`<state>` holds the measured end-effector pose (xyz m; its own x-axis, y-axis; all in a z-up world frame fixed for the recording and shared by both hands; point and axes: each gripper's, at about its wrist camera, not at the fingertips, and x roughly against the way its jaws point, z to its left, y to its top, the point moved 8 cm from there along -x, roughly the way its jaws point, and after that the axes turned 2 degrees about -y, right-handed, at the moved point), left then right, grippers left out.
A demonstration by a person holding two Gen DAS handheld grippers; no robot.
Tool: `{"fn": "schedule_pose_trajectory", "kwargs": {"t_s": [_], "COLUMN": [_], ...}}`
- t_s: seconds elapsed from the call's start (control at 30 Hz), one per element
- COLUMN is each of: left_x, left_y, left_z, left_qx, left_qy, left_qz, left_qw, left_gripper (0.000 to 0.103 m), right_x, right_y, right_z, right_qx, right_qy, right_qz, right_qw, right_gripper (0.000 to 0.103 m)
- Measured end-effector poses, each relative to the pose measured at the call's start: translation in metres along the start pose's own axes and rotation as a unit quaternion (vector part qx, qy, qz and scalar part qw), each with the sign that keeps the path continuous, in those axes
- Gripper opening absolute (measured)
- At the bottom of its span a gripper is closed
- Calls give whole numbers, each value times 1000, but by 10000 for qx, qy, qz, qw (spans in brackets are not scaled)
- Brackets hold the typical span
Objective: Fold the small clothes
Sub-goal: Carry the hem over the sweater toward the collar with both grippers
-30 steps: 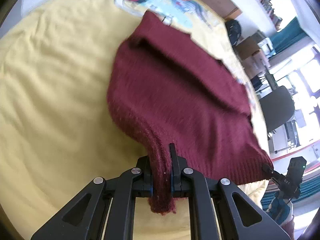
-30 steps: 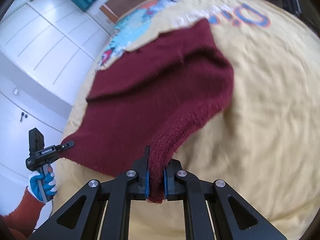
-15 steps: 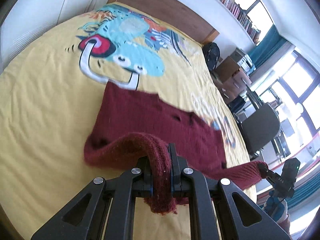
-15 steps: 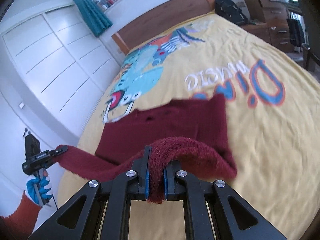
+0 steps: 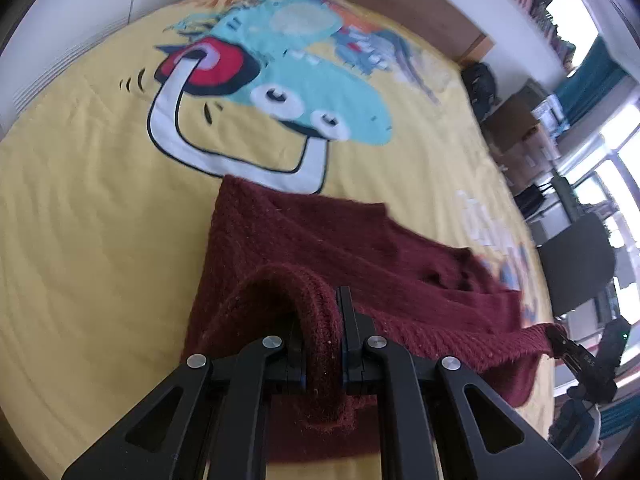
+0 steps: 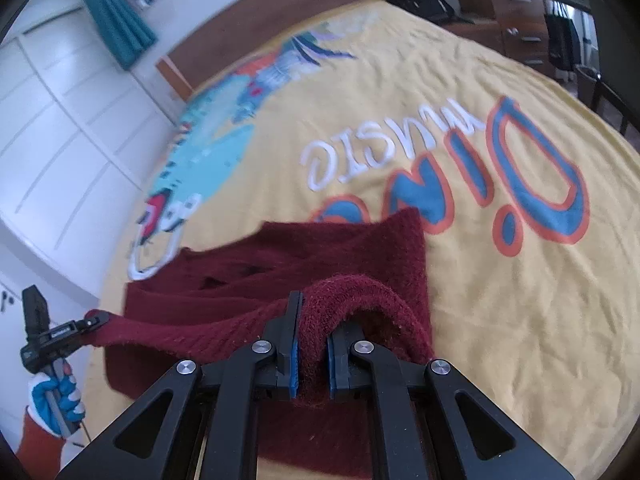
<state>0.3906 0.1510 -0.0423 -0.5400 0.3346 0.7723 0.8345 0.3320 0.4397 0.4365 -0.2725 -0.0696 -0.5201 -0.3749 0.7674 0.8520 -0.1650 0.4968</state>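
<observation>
A dark red knitted sweater point(image 5: 320, 248) lies on a yellow bedspread point(image 5: 80, 220), its near hem lifted and curling forward over its body. My left gripper point(image 5: 322, 320) is shut on the hem's left corner. My right gripper point(image 6: 312, 328) is shut on the hem's right corner; the sweater also shows in the right wrist view point(image 6: 340, 248). Each gripper shows in the other's view, the right one point(image 5: 560, 338) and the left one point(image 6: 90, 318), with the hem stretched between them above the bed.
The bedspread bears a blue dinosaur print point(image 5: 304, 96) and "Dino music" lettering point(image 6: 460, 168). A wooden headboard point(image 6: 260, 20) stands at the far end. White wardrobe doors point(image 6: 52, 140) are on one side, a dark chair point(image 5: 576, 264) and wooden drawers point(image 6: 520, 12) on the other.
Both grippers have carried the hem forward over the sweater towards the headboard, so the lower part now folds over the upper part. Both grips have held.
</observation>
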Motion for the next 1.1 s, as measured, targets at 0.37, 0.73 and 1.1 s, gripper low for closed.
{"fn": "schedule_pose_trajectory", "kwargs": {"t_s": [0.37,0.73,1.1], "left_x": [-43,-37,-18], "left_y": [0,7,27], "left_z": [21,19,23], "left_qx": [92,356,360], "left_qy": [225,-163,-101], "left_qz": [258,189,-122], "left_qw": [9994,9991,9992], "left_gripper": [11,33,53], "right_x": [-50,-59,-56], "right_y": [1,4,15], "right_z": [-17,-20,-16], "right_qx": [13,-135,-188], "right_qy": [-439,-384,-255], "right_qz": [305,355,344], "right_qw": [9986,9985,9989], "right_gripper": [11,15,27]}}
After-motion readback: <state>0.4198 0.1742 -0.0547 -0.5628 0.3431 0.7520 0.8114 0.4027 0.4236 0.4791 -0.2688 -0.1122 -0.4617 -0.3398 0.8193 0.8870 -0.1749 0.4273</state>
